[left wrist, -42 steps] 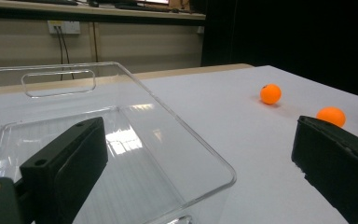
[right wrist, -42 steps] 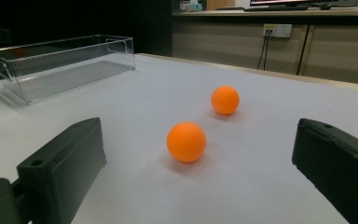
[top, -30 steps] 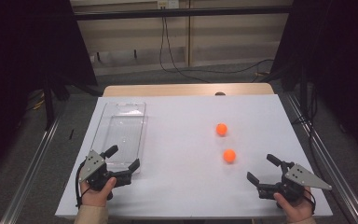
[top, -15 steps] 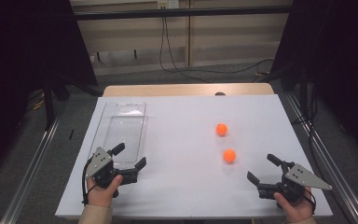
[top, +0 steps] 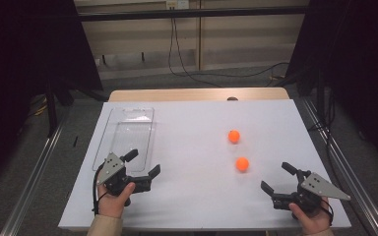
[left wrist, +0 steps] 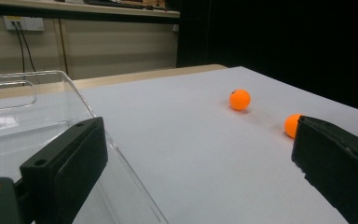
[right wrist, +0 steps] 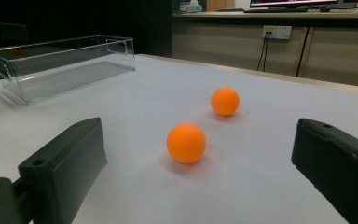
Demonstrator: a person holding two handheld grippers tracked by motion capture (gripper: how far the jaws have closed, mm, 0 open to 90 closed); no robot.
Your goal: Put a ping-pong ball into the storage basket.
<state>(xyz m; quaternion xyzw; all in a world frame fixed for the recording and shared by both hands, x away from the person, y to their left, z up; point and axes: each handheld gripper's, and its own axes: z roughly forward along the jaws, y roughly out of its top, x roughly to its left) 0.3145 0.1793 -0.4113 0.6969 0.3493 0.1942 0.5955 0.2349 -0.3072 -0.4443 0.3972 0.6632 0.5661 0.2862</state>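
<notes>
my right gripper (top: 279, 180) jaws spread wide, holding nothing, near ball (top: 242, 164) just ahead on the white table (top: 192, 147), far ball (top: 234, 136) beyond it. my left gripper (top: 144, 163) also spread, at the near end of the clear tray (top: 128, 132).

white table (top: 187, 123) | black cables on floor (top: 197, 73) | wall socket (right wrist: 275, 31)

A white table (top: 187, 123) with a pale wood far edge stands on grey floor (top: 39, 162). Behind it runs a beige panelled wall (top: 202, 34) carrying a socket (top: 173, 4) with dangling black cables (top: 177, 44); both sides lie dark.
</notes>
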